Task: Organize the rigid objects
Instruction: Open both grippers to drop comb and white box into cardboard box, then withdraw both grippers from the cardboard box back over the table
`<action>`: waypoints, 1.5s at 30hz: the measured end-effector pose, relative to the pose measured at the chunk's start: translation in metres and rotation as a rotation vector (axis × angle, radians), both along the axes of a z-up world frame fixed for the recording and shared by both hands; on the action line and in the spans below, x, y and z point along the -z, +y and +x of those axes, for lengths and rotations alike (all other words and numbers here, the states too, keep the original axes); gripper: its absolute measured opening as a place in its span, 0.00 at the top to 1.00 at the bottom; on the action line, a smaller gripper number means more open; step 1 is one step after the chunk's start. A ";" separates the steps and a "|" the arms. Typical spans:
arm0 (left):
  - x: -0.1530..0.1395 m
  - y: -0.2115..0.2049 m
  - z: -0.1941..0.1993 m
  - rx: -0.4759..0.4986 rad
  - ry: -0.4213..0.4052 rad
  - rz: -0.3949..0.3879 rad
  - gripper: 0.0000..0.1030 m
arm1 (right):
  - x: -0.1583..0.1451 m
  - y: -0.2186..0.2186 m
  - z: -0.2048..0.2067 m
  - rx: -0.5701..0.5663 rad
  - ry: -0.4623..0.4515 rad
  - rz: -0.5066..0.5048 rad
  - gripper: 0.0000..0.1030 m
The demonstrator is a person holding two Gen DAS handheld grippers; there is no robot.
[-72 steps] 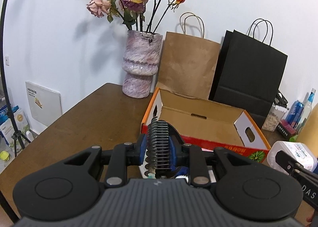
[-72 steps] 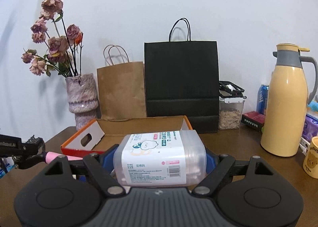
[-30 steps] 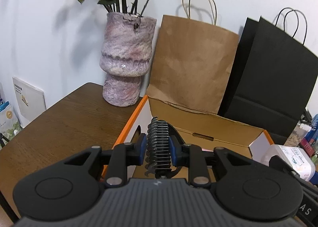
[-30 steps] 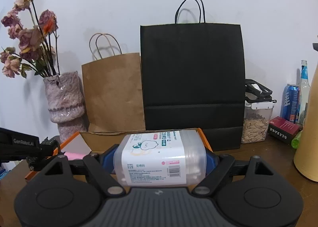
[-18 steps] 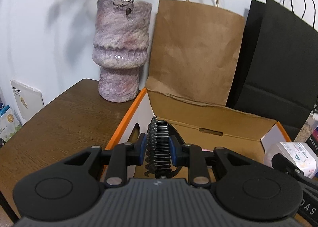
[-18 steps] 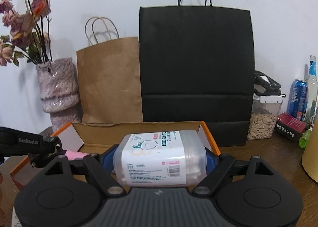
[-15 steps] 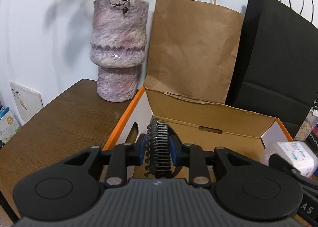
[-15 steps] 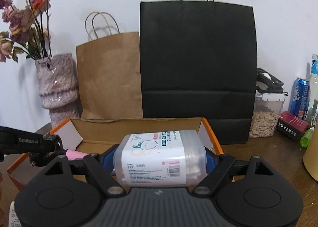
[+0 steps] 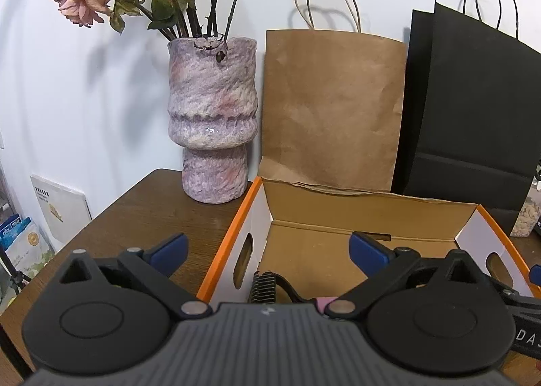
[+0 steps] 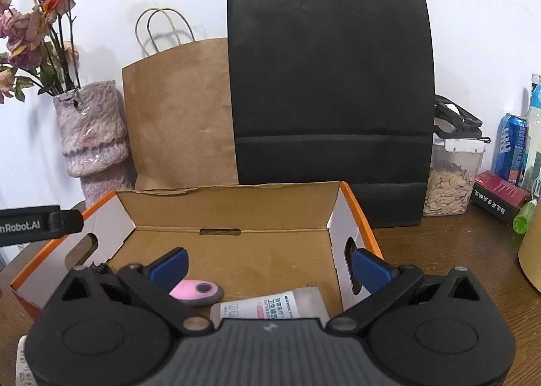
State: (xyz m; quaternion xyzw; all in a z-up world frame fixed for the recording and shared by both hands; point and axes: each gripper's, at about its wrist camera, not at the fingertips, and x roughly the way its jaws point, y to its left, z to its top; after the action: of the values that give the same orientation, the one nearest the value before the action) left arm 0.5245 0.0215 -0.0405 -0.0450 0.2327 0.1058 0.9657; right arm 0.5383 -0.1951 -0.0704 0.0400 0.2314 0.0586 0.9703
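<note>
The pet comb (image 9: 264, 287) in the cardboard box (image 9: 372, 206) shows only its teeth in the left wrist view and its pink handle (image 10: 197, 290) in the right; gripper bodies hide the rest. The plastic container (image 10: 270, 306) is half covered, its print too small to read. The yellow flask (image 10: 531, 250) is cut off by the frame edge.

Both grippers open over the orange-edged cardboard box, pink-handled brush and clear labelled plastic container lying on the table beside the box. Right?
Not quite. The pink-handled brush and the clear labelled plastic container lie inside the orange-edged cardboard box, on its floor, not on the table beside it; the right wrist view shows this. The rest holds: the left gripper and right gripper are opening, nothing pressed between their pads.
</note>
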 end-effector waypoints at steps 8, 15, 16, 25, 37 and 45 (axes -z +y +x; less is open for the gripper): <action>-0.001 0.001 -0.004 -0.011 0.001 0.002 0.00 | -0.003 0.000 -0.004 0.005 -0.008 -0.003 0.00; -0.008 -0.004 -0.018 0.010 -0.023 0.021 0.00 | -0.009 -0.002 -0.016 0.001 -0.026 -0.003 0.00; -0.010 -0.004 -0.022 0.013 -0.026 0.024 0.00 | -0.010 -0.003 -0.018 0.002 -0.031 -0.005 0.00; -0.014 -0.003 -0.051 0.014 -0.045 0.024 0.00 | -0.016 -0.009 -0.044 0.001 -0.047 -0.007 0.00; -0.008 0.002 -0.095 0.025 -0.023 0.042 0.00 | -0.017 -0.015 -0.091 -0.006 -0.050 -0.019 0.00; -0.004 0.007 -0.122 0.019 -0.004 0.044 0.00 | -0.016 -0.015 -0.122 -0.021 -0.044 -0.031 0.00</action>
State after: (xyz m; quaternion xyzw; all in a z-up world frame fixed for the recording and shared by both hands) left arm 0.4024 0.0286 -0.0367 -0.0216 0.2287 0.1016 0.9679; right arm 0.4159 -0.2103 -0.0547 0.0212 0.2112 0.0662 0.9750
